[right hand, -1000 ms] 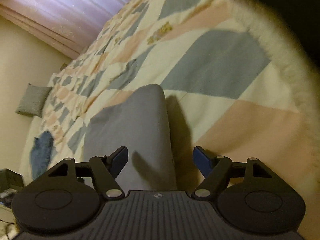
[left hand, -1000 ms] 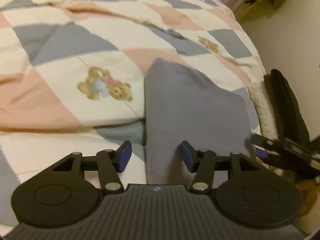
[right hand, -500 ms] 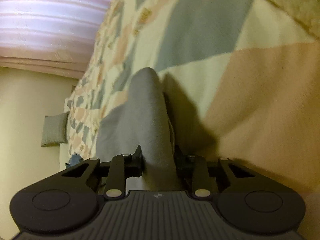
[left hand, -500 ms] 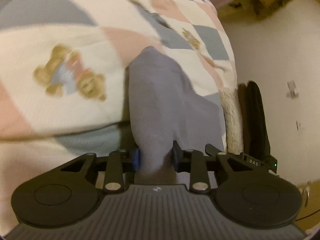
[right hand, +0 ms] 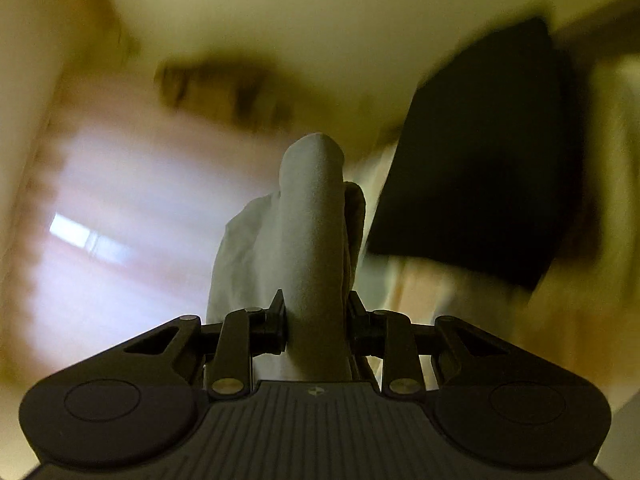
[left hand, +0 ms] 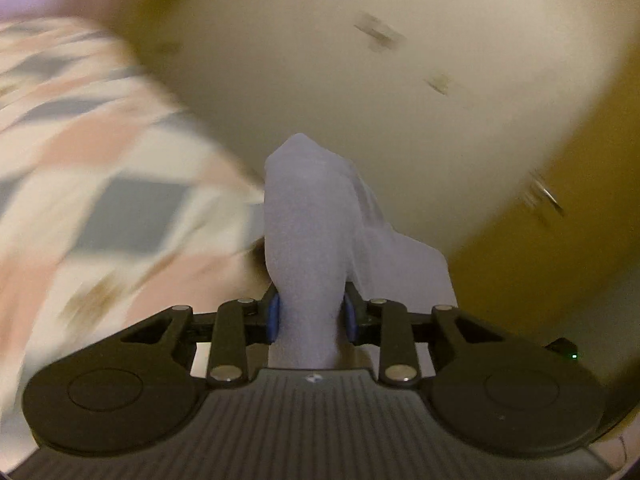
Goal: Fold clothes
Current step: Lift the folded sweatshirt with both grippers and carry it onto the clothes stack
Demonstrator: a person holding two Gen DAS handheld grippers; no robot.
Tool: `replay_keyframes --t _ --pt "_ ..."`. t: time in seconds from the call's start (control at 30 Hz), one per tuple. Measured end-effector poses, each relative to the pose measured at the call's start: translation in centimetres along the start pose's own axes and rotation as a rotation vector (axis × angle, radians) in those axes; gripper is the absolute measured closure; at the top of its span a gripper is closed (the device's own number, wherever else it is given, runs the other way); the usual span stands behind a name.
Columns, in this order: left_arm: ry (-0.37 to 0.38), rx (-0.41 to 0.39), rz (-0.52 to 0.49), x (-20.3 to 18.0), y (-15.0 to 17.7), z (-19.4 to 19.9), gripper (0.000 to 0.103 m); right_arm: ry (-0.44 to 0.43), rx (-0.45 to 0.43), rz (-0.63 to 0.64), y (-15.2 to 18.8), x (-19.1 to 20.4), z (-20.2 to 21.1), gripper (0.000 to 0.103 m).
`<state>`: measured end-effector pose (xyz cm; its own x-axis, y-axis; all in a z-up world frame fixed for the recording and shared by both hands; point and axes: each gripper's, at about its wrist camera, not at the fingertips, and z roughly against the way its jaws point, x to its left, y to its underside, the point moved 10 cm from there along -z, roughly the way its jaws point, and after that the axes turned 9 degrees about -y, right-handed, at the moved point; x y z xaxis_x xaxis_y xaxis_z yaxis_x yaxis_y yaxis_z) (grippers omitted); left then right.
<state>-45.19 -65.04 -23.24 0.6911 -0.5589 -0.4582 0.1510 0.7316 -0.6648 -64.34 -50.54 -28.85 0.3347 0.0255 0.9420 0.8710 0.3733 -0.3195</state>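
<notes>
Blue pads on your left gripper (left hand: 311, 317) are pressed in on a bunched fold of the grey garment (left hand: 308, 216), which rises from lower centre of the frame. Left of it lies the blurred checked quilt (left hand: 104, 168); a pale wall (left hand: 360, 92) fills the upper right. Your right gripper (right hand: 316, 325) likewise pinches the grey garment (right hand: 312, 220) at lower centre. A dark shape (right hand: 488, 176), too blurred to identify, sits upper right, with a pinkish curtain (right hand: 132, 208) at left.

Blurred bed, checked quilt (left hand: 100, 168) atop
</notes>
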Motion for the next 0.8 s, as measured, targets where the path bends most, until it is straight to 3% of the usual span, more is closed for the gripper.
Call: replay_keyframes --t 0.1,0.23,0.37,0.43,0.5,0.57,0.7,0.8 --pt "0.106 0.081 -0.11 -2.0 -3.4 -7.0 0.077 0.073 -0.172 -0.022 -3.1 -1.7 1.2 0.075" --pt "0.156 0.133 -0.196 -4.0 -5.5 -13.8 0.077 0.137 -0.316 -0.064 -6.4 -4.8 1.6 0.075" --pt "0.17 0.177 -0.261 -5.1 -6.2 -18.8 0.076 0.2 -0.357 -0.065 -7.7 -7.7 0.8 0.074" --pt "0.137 0.209 -0.282 -4.3 -5.7 -21.0 0.073 0.245 -0.355 -0.045 -7.5 -8.9 0.1 0.068" --pt "0.078 0.235 -0.305 -2.6 -5.0 -22.7 0.061 0.296 -0.347 -0.019 -7.7 -10.0 0.1 0.055" --pt "0.047 0.21 -0.296 -2.0 -4.9 -22.2 0.053 0.351 -0.343 0.07 -7.9 -9.0 0.8 0.049" --pt "-0.038 0.049 -0.254 -0.7 -7.5 -18.0 0.07 0.518 -0.325 0.358 -9.4 -5.1 2.0 0.049" --pt "-0.028 -0.041 -0.352 -2.9 -7.2 -15.0 0.08 0.552 -0.263 0.643 -9.1 -1.9 1.0 0.049"
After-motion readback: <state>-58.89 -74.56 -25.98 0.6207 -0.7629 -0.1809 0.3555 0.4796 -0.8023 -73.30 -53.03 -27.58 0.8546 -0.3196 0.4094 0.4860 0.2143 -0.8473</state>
